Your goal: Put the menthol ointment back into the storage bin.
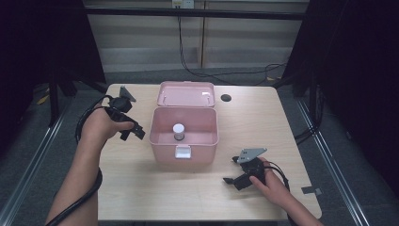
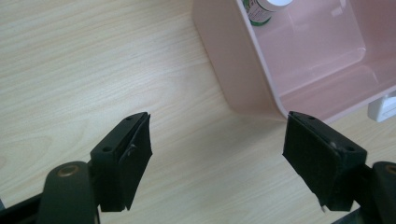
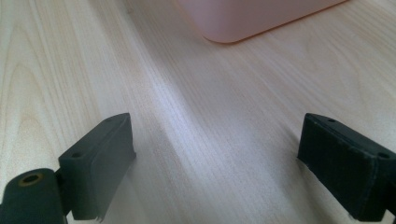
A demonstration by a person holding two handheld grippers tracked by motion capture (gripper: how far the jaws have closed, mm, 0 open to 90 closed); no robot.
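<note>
We are holding the left gripper (image 1: 134, 132) released, just left of the pink box (image 1: 161, 141) at frame centre; the upright bottle (image 1: 179, 131) inside lies rightward. The right gripper (image 1: 231, 170), also released, is sitting farther off at lower right.

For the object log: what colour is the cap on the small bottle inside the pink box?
White cap, seen best in the high view.

No legible text on anything here.
</note>
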